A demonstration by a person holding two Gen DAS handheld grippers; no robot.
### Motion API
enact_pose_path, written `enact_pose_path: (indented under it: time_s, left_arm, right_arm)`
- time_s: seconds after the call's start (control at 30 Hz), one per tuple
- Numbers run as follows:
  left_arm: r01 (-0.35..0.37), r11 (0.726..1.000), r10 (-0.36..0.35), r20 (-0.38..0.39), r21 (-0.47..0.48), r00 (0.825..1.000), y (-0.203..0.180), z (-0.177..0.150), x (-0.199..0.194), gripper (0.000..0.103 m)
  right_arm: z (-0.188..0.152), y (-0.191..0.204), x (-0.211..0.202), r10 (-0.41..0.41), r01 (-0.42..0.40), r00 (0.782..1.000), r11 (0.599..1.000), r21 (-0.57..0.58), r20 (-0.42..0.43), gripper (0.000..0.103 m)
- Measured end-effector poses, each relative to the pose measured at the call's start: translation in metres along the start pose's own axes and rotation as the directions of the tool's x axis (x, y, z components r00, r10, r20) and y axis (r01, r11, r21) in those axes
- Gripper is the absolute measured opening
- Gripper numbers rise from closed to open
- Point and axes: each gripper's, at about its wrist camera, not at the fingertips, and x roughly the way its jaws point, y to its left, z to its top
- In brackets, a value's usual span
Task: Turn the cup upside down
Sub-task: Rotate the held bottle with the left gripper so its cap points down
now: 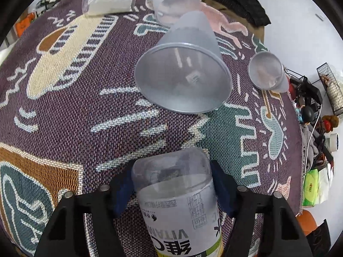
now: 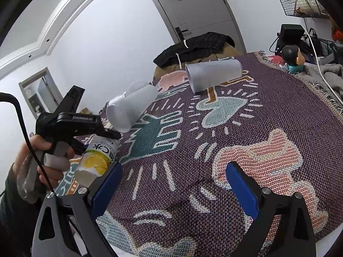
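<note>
Above blanket (image 1: 85, 128), left hand-held gripper (image 1: 171, 184) gripping bottle (image 1: 178, 192)

Woven cloth cover (image 1: 90, 107) over the desk: coarse, matt weave in purple, teal, cream and pink. Large cup (image 1: 184, 68): frosted, translucent grey plastic, smooth, with a faint sheen. Smaller cups (image 1: 265, 72): clearer, glossier plastic. Bottle (image 1: 180, 197) in the left gripper (image 1: 171, 184): clear smooth plastic with a glossy printed label. Both grippers, including the right gripper (image 2: 173, 184): matt black plastic frames, blue matt finger pads (image 2: 242, 186), bright metal pins (image 2: 265, 190).
</note>
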Motion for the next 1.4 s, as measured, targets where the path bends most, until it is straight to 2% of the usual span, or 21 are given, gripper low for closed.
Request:
enact_pose_path:
  time_s: [0.17,0.27,0.37,0.5,0.73,0.87,0.93,1.03,1.1,1.2,1.3,1.4]
  left_arm:
    - [0.021,0.998,-0.026,0.092,0.056,0.995,-0.007,-0.006,-0.028,0.067]
    - [0.022,0.994,-0.038,0.156,0.106,0.987,-0.014,-0.012,-0.05,0.067]
    - [-0.016,0.985,-0.025,0.239,0.172,0.971,-0.025,-0.02,-0.071,0.067]
    - [-0.069,0.967,-0.019,0.34,0.246,0.94,-0.04,-0.03,-0.093,0.066]
    - [-0.195,0.917,-0.014,0.517,0.348,0.856,-0.067,-0.05,-0.116,0.066]
    - [-0.276,0.885,-0.009,0.608,0.374,0.794,-0.08,-0.06,-0.122,0.066]
    - [-0.324,0.869,-0.001,0.656,0.374,0.755,-0.084,-0.064,-0.121,0.066]
    - [-0.369,0.849,0.002,0.697,0.377,0.717,-0.089,-0.067,-0.114,0.066]
    - [-0.387,0.839,0.001,0.71,0.382,0.704,-0.09,-0.069,-0.106,0.067]
    - [-0.392,0.835,0.0,0.713,0.386,0.701,-0.091,-0.069,-0.093,0.067]
    - [-0.39,0.835,0.008,0.702,0.387,0.712,-0.091,-0.067,-0.077,0.067]
    - [-0.37,0.839,-0.001,0.681,0.4,0.733,-0.091,-0.067,-0.064,0.067]
  right_arm:
    - [-0.001,0.001,-0.001,-0.006,0.006,1.0,1.0,-0.003,0.0,0.098]
    - [-0.001,0.002,0.0,-0.006,0.006,1.0,1.0,-0.005,-0.003,0.098]
    - [-0.002,0.005,0.001,-0.01,0.01,1.0,1.0,-0.013,-0.005,0.098]
    - [-0.002,0.007,0.001,-0.017,0.017,1.0,1.0,-0.02,-0.006,0.098]
    - [-0.002,0.007,0.002,-0.027,0.027,1.0,0.999,-0.024,-0.005,0.098]
    - [-0.001,0.005,0.0,-0.026,0.026,1.0,0.999,-0.02,0.001,0.098]
    - [-0.002,0.005,-0.001,-0.025,0.025,1.0,1.0,-0.016,0.004,0.098]
    - [-0.002,0.003,-0.002,-0.024,0.024,1.0,1.0,-0.011,0.006,0.098]
    - [-0.002,0.002,-0.002,-0.024,0.024,1.0,1.0,-0.005,0.007,0.098]
    - [-0.001,0.0,-0.002,-0.026,0.026,1.0,1.0,0.001,0.009,0.098]
    - [-0.001,-0.002,-0.002,-0.028,0.027,1.0,1.0,0.008,0.012,0.098]
    - [0.0,-0.004,-0.002,-0.031,0.03,0.999,0.999,0.011,0.012,0.098]
